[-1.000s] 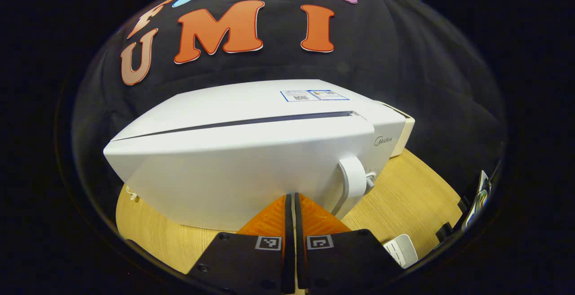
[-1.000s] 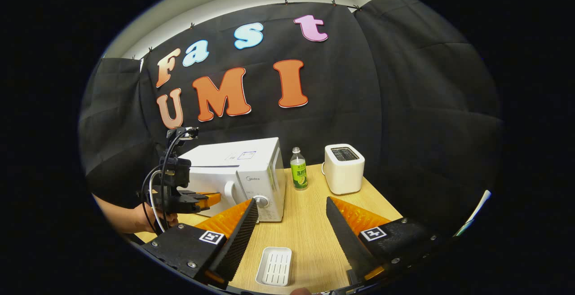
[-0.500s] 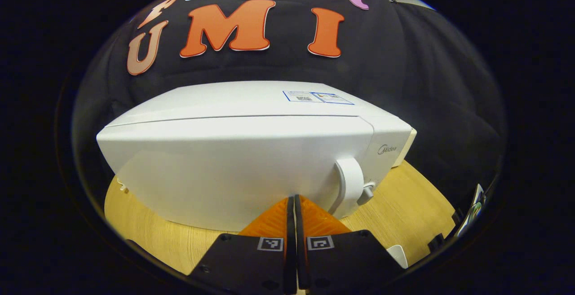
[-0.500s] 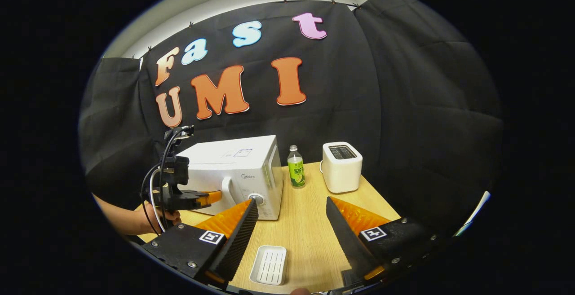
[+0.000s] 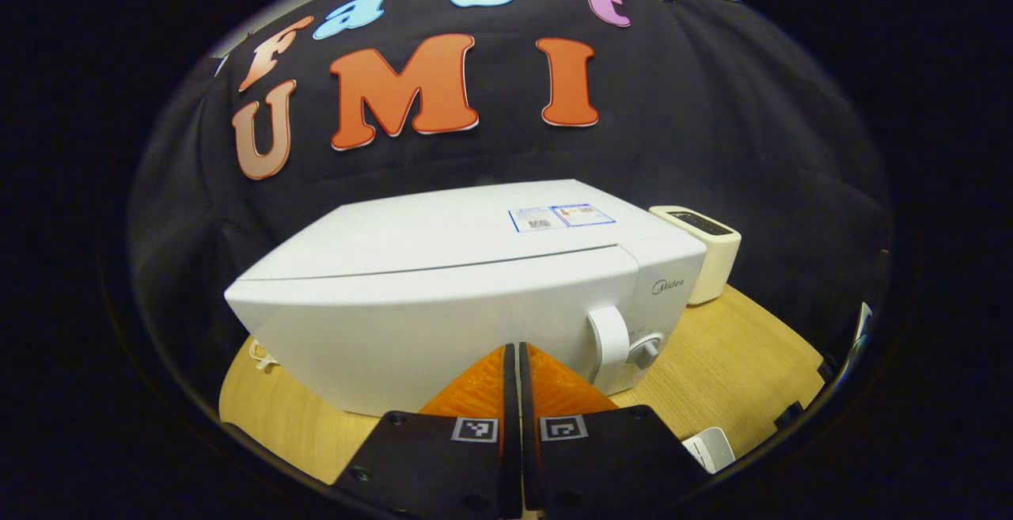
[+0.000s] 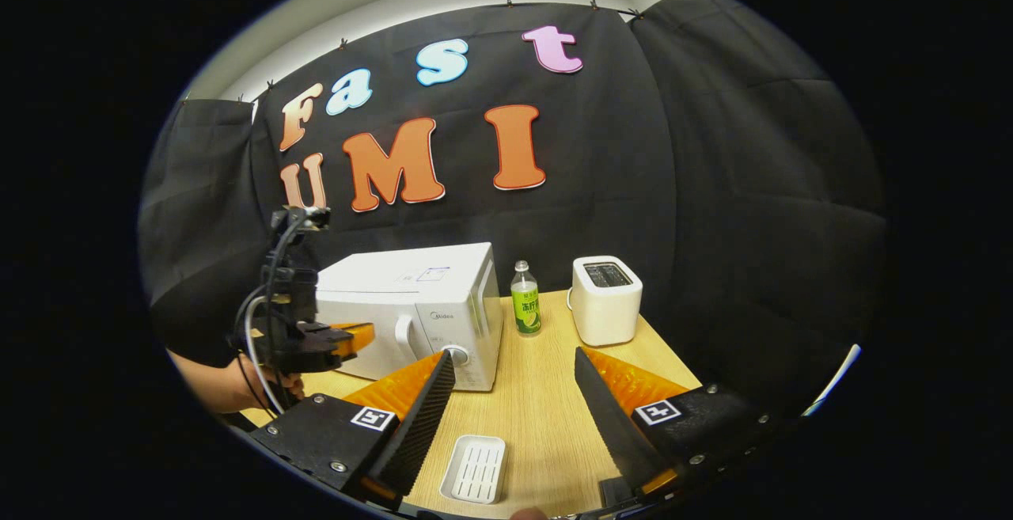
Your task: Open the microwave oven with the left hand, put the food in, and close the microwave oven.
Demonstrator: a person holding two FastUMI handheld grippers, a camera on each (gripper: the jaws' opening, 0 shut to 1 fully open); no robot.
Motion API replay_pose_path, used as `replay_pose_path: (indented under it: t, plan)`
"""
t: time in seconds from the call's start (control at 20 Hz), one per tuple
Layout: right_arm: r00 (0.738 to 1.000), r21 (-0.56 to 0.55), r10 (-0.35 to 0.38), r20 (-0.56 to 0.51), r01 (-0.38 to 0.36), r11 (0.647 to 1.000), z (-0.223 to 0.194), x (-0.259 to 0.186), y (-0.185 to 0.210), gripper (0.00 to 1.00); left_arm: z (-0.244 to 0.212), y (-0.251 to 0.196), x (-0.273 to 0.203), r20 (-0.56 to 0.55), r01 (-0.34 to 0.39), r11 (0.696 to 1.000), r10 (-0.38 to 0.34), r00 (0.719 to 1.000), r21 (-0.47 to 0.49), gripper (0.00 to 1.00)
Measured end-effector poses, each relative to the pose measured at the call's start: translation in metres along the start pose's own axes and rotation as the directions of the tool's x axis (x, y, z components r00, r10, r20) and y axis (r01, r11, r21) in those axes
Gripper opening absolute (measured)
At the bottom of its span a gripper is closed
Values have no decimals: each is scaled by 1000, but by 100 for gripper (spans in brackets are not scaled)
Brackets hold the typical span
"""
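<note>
The white microwave (image 5: 443, 298) stands on the wooden table (image 5: 736, 362) with its door closed; its handle (image 5: 609, 342) and a round knob (image 5: 645, 351) are at the right of the front. My left gripper (image 5: 513, 347) is shut with nothing in it, a short way in front of the door. In the right gripper view the microwave (image 6: 411, 310) is at centre left, and the left gripper (image 6: 344, 336), held by a hand (image 6: 253, 384), hovers just off the door. My right gripper (image 6: 514, 352) stands open over the table, holding nothing.
A white ridged tray (image 6: 476, 468) lies on the table near my right gripper; its corner (image 5: 712, 449) also shows low right in the left gripper view. A green-labelled bottle (image 6: 524, 308) and a white toaster (image 6: 606, 298) stand right of the microwave. Black cloth walls the back.
The microwave door was slightly ajar a second ago and is now closed. The left gripper, still shut, has drawn back from the door. The right gripper has barely moved.
</note>
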State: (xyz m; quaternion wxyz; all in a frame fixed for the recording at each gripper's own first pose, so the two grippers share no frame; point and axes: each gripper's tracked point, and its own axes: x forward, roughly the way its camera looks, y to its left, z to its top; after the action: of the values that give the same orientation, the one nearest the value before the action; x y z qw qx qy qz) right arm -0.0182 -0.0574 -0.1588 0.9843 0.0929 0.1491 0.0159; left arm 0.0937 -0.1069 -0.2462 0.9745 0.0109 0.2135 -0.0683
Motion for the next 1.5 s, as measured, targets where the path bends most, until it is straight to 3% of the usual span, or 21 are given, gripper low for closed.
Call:
replay_pose_path:
  t: [0.3, 0.5, 0.55, 0.65, 0.75, 0.85, 1.05, 1.1, 1.15, 1.2, 1.25, 1.3, 1.35, 1.4, 1.5]
  plan:
    - [996, -72, 37, 79, -31, 997, 46, 2, 32, 95, 70, 64, -87, 161, -96, 995, 91, 983, 21, 5]
    - [987, -89, 52, 152, -39, 995, 86, 9, 55, 95, 112, 96, -137, 258, -137, 990, 135, 957, -9, 21]
    - [985, -78, 53, 167, -41, 996, 97, 9, 60, 95, 119, 102, -148, 272, -139, 990, 139, 952, -19, 14]
    - [980, -56, 53, 192, -43, 998, 118, 11, 68, 95, 131, 114, -171, 295, -144, 989, 146, 944, -30, 46]
    - [981, -85, 16, 193, 0, 996, 125, 15, 62, 95, 138, 126, -189, 312, -155, 988, 153, 938, -18, 58]
    - [973, -103, 36, 228, -13, 995, 141, 9, 73, 95, 141, 135, -205, 318, -171, 985, 164, 934, -5, 76]
    - [962, -142, 73, 262, -37, 989, 159, 4, 92, 95, 157, 146, -236, 352, -189, 982, 181, 918, -14, 95]
    - [960, -147, 80, 270, -41, 988, 163, 2, 96, 95, 158, 150, -240, 355, -190, 982, 182, 917, -11, 98]
    - [956, -153, 91, 278, -49, 987, 166, 1, 101, 95, 161, 154, -244, 357, -195, 981, 185, 916, -6, 92]
    - [956, -156, 96, 279, -53, 986, 168, 0, 105, 95, 165, 158, -248, 364, -205, 979, 194, 911, -8, 100]
    - [956, -163, 99, 277, -55, 985, 169, 3, 108, 95, 170, 162, -251, 374, -214, 977, 203, 905, -12, 100]
    - [961, -173, 92, 263, -47, 984, 169, 4, 110, 95, 173, 166, -255, 384, -229, 973, 217, 898, -14, 93]
    - [961, -183, 93, 260, -46, 982, 170, 2, 112, 95, 176, 169, -260, 395, -240, 971, 226, 891, -15, 93]
    - [957, -191, 105, 271, -54, 980, 175, -1, 118, 95, 178, 170, -262, 404, -245, 969, 230, 885, -16, 100]
    - [948, -208, 122, 293, -61, 976, 183, -5, 126, 95, 181, 167, -262, 420, -236, 971, 233, 877, -47, 99]
